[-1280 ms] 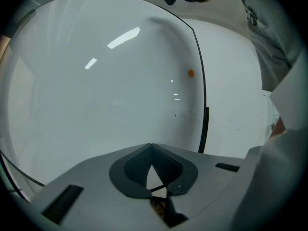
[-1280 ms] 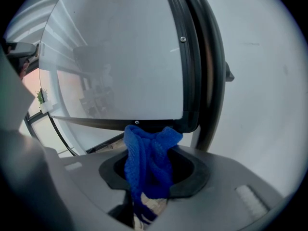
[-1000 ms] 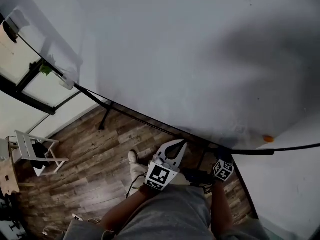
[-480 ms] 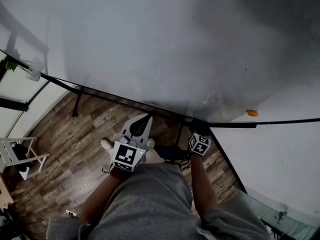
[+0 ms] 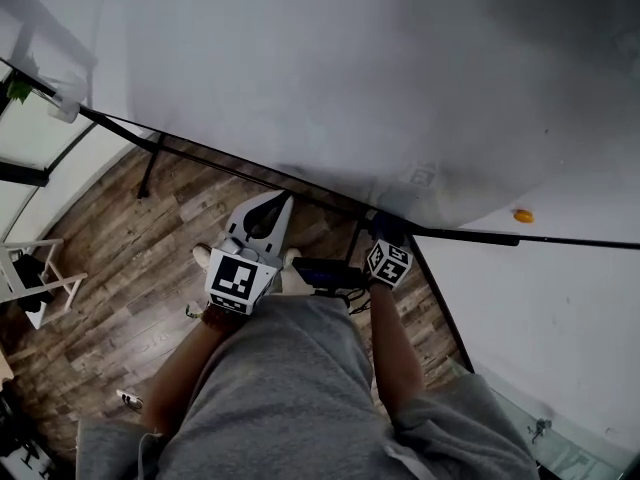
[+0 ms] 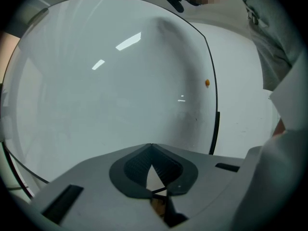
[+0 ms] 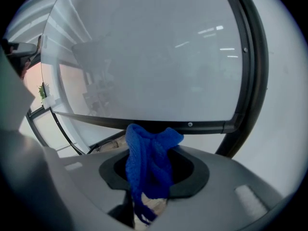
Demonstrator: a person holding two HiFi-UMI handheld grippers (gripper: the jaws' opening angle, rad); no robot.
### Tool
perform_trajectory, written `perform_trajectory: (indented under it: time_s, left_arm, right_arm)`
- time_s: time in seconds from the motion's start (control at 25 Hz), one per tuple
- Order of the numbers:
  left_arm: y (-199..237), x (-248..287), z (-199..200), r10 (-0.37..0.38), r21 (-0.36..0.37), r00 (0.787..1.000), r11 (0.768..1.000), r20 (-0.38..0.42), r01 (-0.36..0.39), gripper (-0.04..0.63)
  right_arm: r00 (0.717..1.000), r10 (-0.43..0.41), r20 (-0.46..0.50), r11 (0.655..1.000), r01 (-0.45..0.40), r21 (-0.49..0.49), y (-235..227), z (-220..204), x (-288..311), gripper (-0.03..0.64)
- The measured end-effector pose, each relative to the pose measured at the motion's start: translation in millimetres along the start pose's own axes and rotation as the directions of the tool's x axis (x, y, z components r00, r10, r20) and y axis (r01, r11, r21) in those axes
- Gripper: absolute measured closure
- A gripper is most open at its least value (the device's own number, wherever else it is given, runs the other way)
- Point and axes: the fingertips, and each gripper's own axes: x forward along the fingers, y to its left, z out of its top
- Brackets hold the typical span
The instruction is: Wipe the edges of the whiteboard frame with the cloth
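Clamping cloth (image 7: pixel 147 170), right gripper (image 7: pixel 153 137) fingers near whiteboard frame (image 7: pixel 144 121); left gripper (image 6: pixel 151 147) fingers together.

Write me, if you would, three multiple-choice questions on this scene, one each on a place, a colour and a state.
1. Where is the cloth?
A. in the right claw
B. in a bucket
C. on a shelf

2. What colour is the cloth?
A. red
B. blue
C. white

3. How is the left claw?
A. shut and empty
B. wide open
C. shut on a marker

Answers:
1 A: the right gripper view shows the jaws clamped on it.
2 B: it is plainly blue there.
3 A: the left gripper view shows its jaws tip to tip with nothing between them.
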Motion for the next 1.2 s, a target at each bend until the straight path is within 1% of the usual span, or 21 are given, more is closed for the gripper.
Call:
perform_trajectory:
  time_s: [0.32, 0.48, 0.68, 0.88, 1.04, 1.2]
  left_arm:
    - [21, -11, -1, 0.040, -0.011, 0.999, 0.999, 0.001, -0.040, 0.586]
    - [24, -12, -5, 0.047, -0.018, 0.999, 0.999, -0.003, -0.047, 0.586]
    - [33, -17, -7, 0.058, -0.018, 0.998, 0.998, -0.012, -0.058, 0.586]
    - [45, -19, -4, 0.067, -0.020, 0.998, 0.998, -0.002, -0.067, 0.586]
    - [51, -24, -8, 0.077, -0.021, 0.997, 0.997, -0.012, -0.078, 0.586]
    - [68, -27, -14, 0.090, -0.022, 0.996, 0.996, -0.028, -0.090, 0.586]
  right_arm:
    - [1.000, 0.014, -0.024, 1.000, -0.014, 0.000, 19, 0, 7, 0.459]
    - [0.999, 0.022, -0.035, 1.000, -0.022, -0.011, 20, -1, 7, 0.459]
    - [0.998, 0.037, -0.042, 0.999, -0.038, -0.017, 32, 1, 11, 0.459]
    - [0.998, 0.049, -0.048, 0.999, -0.050, -0.017, 47, 2, 19, 0.459]
    - [0.997, 0.054, -0.053, 0.998, -0.055, -0.023, 55, 1, 19, 0.459]
    - [0.996, 0.070, -0.055, 0.997, -0.072, -0.025, 72, 3, 27, 0.459]
